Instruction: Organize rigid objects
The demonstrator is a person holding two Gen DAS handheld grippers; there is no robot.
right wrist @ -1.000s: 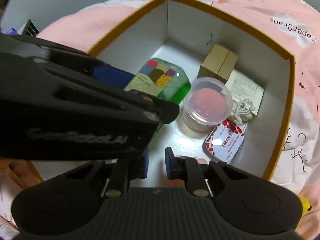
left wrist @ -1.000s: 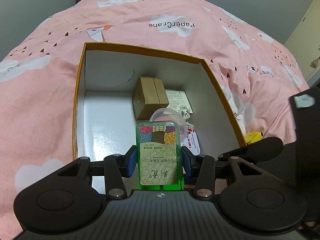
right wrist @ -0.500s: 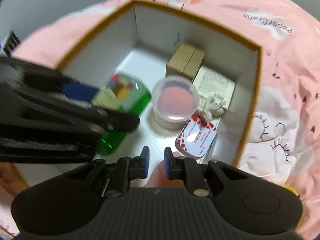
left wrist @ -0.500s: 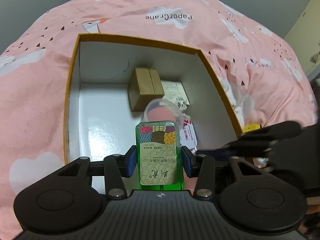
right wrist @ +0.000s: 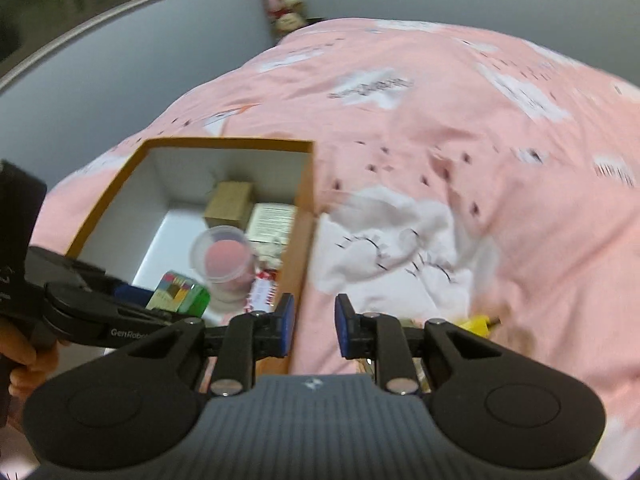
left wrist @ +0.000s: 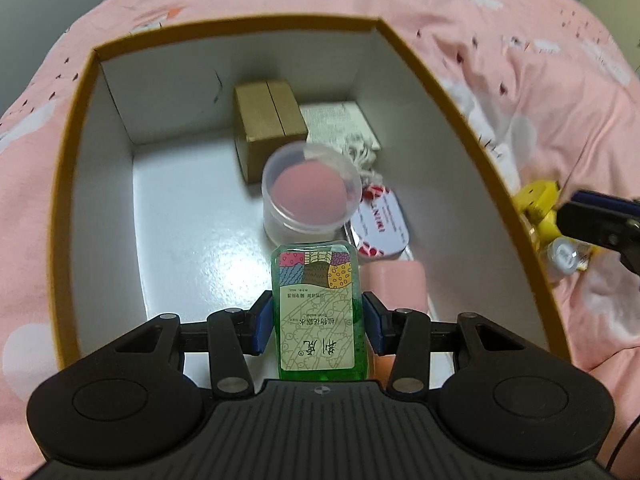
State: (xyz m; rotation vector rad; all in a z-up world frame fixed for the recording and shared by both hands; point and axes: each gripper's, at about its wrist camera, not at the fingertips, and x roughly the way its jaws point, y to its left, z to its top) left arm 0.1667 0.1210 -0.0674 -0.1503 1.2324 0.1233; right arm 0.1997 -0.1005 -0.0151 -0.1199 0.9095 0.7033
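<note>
1. Pink bedding (left wrist: 500, 32) printed with white clouds, spread over a bed, grey wall behind.
2. One open box (left wrist: 72, 184) with a mustard rim and white inside, resting on the bedding.
3. Inside the box: one brown carton (left wrist: 268, 120) at the far wall, one printed leaflet (left wrist: 340, 120) just right of it, one clear lidded tub (left wrist: 308, 192) with pink contents in front of the carton, one red-and-white mint tin (left wrist: 384, 228) right of the tub, one pink block (left wrist: 396, 284) nearer still.
4. One green bottle (left wrist: 316, 304) with a patchwork label, pinched between the blue pads of the left tool (left wrist: 318, 320), held over the near part of the box floor, just in front of the tub.
5. Right tool (right wrist: 310, 326) outside the box, above the bedding beside the right wall, pads spread apart, nothing between them.
6. One yellow item (left wrist: 538, 204) and one small clear item beside it on the bedding right of the box; both too blurred to identify.
</note>
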